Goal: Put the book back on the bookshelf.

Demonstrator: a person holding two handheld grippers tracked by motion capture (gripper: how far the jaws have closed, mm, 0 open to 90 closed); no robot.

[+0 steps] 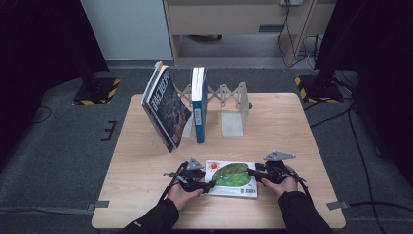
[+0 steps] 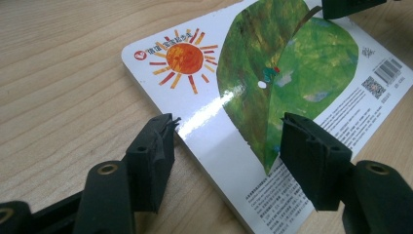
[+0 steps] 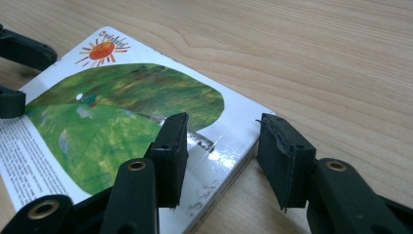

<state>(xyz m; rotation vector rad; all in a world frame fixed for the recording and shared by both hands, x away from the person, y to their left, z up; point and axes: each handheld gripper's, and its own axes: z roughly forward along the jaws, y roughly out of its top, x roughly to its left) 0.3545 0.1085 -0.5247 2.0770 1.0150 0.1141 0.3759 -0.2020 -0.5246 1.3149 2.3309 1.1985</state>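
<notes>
While both grippers crowd in on the picture book [image 1: 233,179], it lies flat on the table [image 1: 292,126], back cover up, near the edge closest to the person. The left gripper [image 1: 210,185] sits at the book's sun-printed end, jaws spread, one off over bare wood and the other over the cover. The right gripper [image 1: 253,172] is at the opposite end, jaws just as wide, straddling the book's corner, one above the green leaf and one outside the edge. Neither is pinching anything yet!

Well beyond the book, toward the far edge, stands the expandable book rack [image 1: 229,105], with a blue book [image 1: 198,105] upright in it and a dark book [image 1: 165,107] leaning at its left side.

My read: this is the pick-up step, with shelving to follow. Next, the jaws need to close on the book's two ends, likely after one edge is tipped off the wood, since a flat cover offers little to bite.
</notes>
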